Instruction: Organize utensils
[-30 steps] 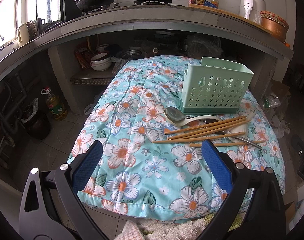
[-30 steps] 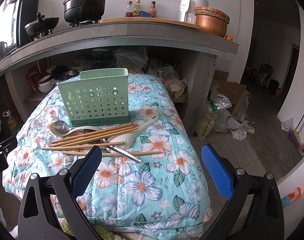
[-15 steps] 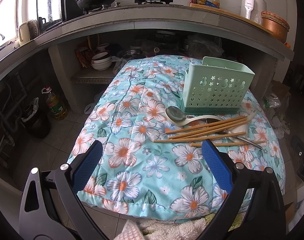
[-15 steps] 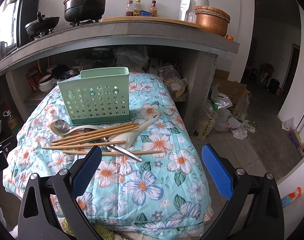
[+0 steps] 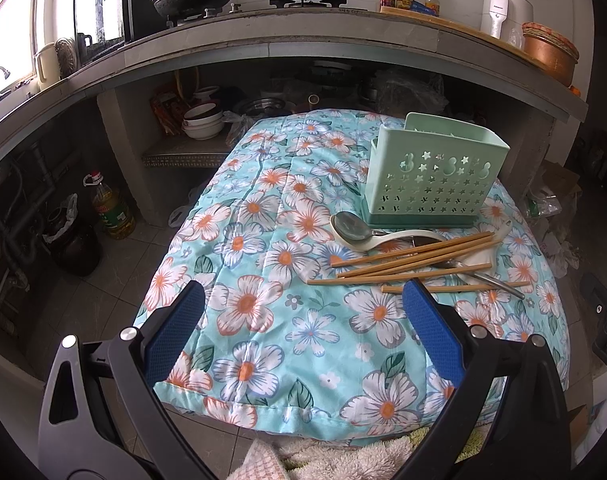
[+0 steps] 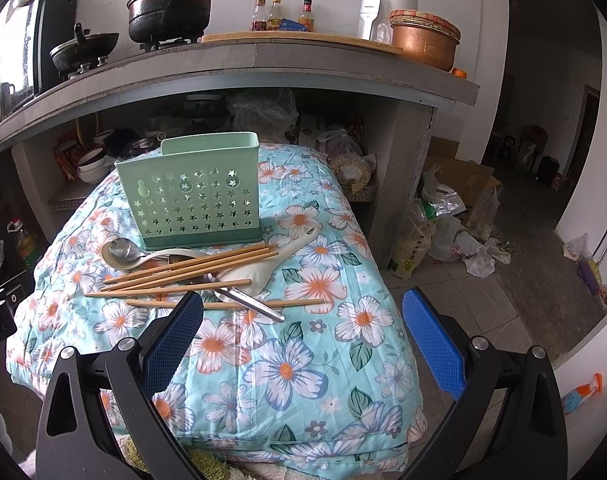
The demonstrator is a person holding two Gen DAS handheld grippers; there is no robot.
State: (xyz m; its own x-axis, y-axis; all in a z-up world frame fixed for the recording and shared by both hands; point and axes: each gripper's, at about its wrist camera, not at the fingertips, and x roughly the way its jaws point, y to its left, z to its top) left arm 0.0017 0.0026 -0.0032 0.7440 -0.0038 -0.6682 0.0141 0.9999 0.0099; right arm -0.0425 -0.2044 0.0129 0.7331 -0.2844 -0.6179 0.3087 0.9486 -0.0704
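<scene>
Both grippers are hanging wide open and holding nothing — your left gripper (image 5: 303, 324) and your right gripper (image 6: 303, 324) are waiting over the near edge of the flowery quilt (image 5: 263, 280). The wooden chopsticks (image 6: 191, 270) are lying in a loose pile just in front of the green holder (image 6: 191, 196), crossing over a white spoon (image 6: 259, 268) and a metal spoon (image 6: 123, 250). From your right gripper the pile is sitting ahead and to the left; from your left gripper it is ahead and to the right. The sticks are looking light, thin and stiff — they are likely to roll, so you are best pinching one near its middle. The white spoon is looking breakable, and the soft quilt is likely to sink under a push.
</scene>
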